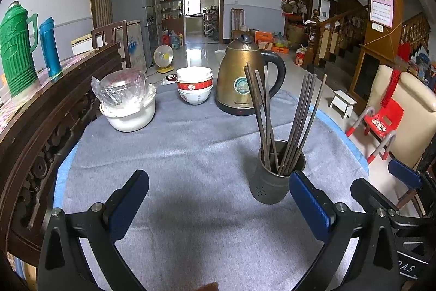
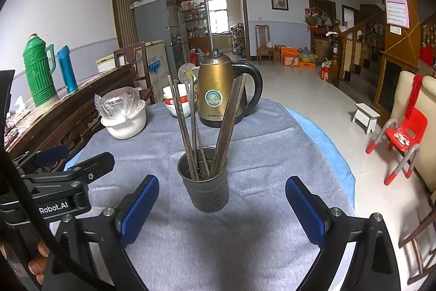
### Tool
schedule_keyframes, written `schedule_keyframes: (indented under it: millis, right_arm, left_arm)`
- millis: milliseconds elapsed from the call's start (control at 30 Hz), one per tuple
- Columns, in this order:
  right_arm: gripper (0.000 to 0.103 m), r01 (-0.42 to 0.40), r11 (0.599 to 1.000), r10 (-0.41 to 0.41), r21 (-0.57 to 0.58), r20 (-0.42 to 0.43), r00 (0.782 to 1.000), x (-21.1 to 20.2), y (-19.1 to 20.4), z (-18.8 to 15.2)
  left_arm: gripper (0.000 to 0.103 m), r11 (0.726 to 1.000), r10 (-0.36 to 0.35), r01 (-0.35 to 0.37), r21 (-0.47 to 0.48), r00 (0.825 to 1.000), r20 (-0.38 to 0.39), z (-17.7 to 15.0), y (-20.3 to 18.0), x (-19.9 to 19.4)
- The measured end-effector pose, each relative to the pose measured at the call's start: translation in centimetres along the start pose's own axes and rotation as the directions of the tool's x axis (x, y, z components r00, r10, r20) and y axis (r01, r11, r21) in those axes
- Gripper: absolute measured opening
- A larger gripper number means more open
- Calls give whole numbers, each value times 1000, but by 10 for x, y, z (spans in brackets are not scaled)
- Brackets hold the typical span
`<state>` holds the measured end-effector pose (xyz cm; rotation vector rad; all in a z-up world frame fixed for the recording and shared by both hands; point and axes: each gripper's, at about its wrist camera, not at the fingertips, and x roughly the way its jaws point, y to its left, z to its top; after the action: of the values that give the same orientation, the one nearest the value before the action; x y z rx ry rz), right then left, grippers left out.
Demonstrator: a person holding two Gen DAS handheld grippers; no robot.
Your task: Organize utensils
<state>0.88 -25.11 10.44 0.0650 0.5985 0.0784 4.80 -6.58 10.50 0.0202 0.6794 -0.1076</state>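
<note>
Left wrist view: left tongs (image 1: 218,203) hung released above the grey cloth (image 1: 190,154) on the bench, blue pads spread wide, nothing between them. The dark metal chopstick holder (image 1: 275,182) stood upright on the cloth, just ahead of the right-hand pad. Chopsticks (image 1: 288,122) stood in it in two fans, one leaning left, one right. Behind: brass-coloured electric kettle (image 1: 242,81), stacked bowls (image 1: 194,86), and a white pot (image 1: 130,116) topped with a plastic-wrapped glass lid, all near the far edge. Green thermos (image 1: 16,51) and blue flask (image 1: 50,45) sat on the wooden sideboard to the left. Part of the other tool showed at the right edge.

Right wrist view: right tongs (image 2: 222,209) were likewise released and empty, the holder (image 2: 204,182) centred just beyond the tips, touching neither pad. Chopsticks (image 2: 207,124) rose in front of the kettle (image 2: 218,89). The left tool's body lay at the left edge.
</note>
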Motion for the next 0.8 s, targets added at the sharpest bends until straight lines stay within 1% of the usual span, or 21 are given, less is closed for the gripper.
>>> schedule_keyframes:
  millis: [367, 800]
  right_arm:
    - [96, -4, 1000, 4, -8, -10, 1000, 8, 2, 2]
    - [96, 27, 1000, -27, 12, -17, 1000, 18, -6, 4]
  left_arm:
    - [102, 1000, 11, -11, 12, 1000, -1, 1, -3, 6]
    - [102, 1000, 27, -27, 15, 999, -19, 2, -2, 16]
